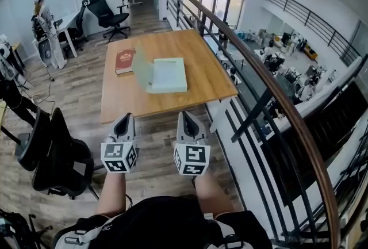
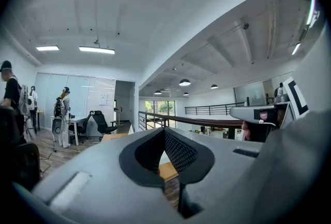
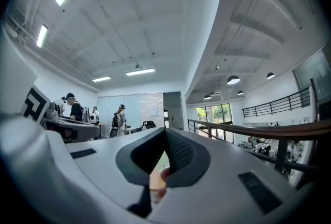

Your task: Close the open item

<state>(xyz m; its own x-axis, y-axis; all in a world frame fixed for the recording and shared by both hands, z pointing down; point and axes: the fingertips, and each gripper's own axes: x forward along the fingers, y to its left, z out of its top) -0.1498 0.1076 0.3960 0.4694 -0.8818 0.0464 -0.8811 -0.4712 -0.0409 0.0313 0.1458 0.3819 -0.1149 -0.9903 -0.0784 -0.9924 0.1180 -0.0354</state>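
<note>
- A black office chair (image 1: pixel 57 156) stands on the wood floor at the lower left, beside the person's left side.
- The left gripper (image 1: pixel 127 118) is held level in front of the person's body, its marker cube facing the head camera. In the left gripper view its jaws (image 2: pixel 164 132) are pressed together with nothing between them.
- A wooden table (image 1: pixel 172 46) stands ahead of both grippers. Its near edge is just beyond their tips, and neither gripper touches it.
- A red book (image 1: pixel 125 61) lies closed on the table's left part, ahead of the left gripper.
- The pale green flat box (image 1: pixel 168 74) lies just right of the book, about mid-table. It is open, with its lid (image 1: pixel 141 68) standing up along its left side, next to the book. The box is ahead of the gap between the two grippers and well apart from both.
- The right gripper (image 1: pixel 185 115) is held level beside the left one, near it but not touching. Its jaws (image 3: pixel 165 132) are likewise fully closed and empty, pointing towards the table.
- A dark railing with a brown handrail (image 1: pixel 259 75) runs along the table's right side.
</note>
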